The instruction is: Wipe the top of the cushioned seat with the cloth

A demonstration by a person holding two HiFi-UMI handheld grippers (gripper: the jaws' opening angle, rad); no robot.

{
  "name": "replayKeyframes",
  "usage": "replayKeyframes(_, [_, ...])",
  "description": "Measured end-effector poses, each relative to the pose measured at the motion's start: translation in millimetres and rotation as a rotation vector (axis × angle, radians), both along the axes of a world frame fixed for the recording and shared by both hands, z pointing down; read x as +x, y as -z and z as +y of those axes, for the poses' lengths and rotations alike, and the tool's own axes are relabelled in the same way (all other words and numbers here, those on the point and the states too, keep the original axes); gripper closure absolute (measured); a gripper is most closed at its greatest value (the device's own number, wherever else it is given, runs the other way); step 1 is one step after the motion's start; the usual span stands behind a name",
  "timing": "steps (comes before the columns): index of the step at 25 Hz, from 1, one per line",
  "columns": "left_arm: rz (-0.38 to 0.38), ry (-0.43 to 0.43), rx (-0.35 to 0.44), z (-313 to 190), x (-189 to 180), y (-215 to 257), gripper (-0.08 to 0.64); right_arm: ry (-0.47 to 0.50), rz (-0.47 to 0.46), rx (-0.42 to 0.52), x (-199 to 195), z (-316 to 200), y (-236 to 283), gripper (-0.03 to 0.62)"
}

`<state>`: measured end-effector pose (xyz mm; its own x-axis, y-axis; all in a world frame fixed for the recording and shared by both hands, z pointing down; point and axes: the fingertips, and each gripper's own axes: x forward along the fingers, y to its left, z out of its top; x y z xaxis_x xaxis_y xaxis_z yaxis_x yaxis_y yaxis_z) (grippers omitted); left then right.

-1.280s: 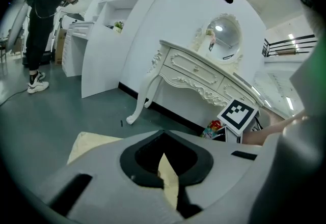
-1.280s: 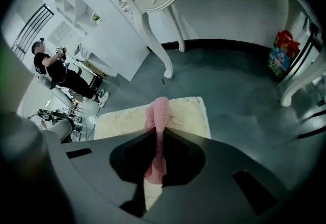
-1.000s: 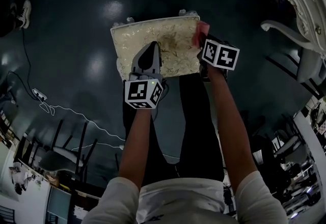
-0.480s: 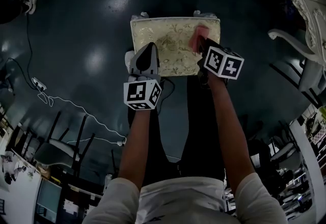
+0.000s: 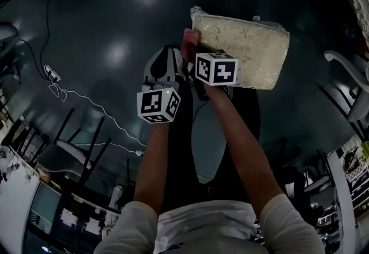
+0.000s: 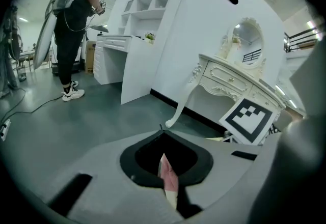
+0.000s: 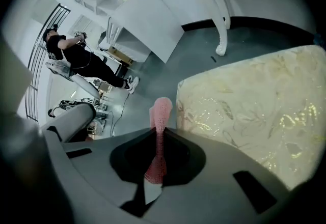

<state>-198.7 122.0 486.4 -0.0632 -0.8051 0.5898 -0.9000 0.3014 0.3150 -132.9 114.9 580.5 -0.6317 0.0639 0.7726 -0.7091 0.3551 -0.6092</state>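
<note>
My R gripper (image 7: 159, 136): jaws clenched on pink cloth (image 7: 161, 111), which is just off the cushioned seat (image 7: 254, 111) at its left edge, not on top. L gripper (image 6: 163, 139): jaws closed, nothing clearly held. No marks visible on top; prob. near done, maybe 1 more pass.

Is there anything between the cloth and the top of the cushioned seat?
Nothing visible. The cloth, pinched in the right gripper, is at the edge of the cushioned seat, whose top is bare.
</note>
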Motion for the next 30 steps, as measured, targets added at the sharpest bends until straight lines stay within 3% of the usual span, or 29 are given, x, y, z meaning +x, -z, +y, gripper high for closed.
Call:
replayKeyframes(5, [0.039, -0.027, 0.039, 5.5, 13.3, 4.9, 0.552, 0.035, 0.054, 0.038, 8.6, 3.0, -6.0, 0.571])
replayKeyframes(11, [0.052, -0.079, 0.043, -14.2, 55.7, 5.7, 0.552, 0.004, 0.045, 0.049, 53.9, -13.8, 1.9, 0.571])
replayKeyframes(30, [0.109, -0.228, 0.065, -82.4, 220.3, -2.2, 0.552, -0.15, 0.15, 0.132, 272.7, -92.1, 8.5, 0.571])
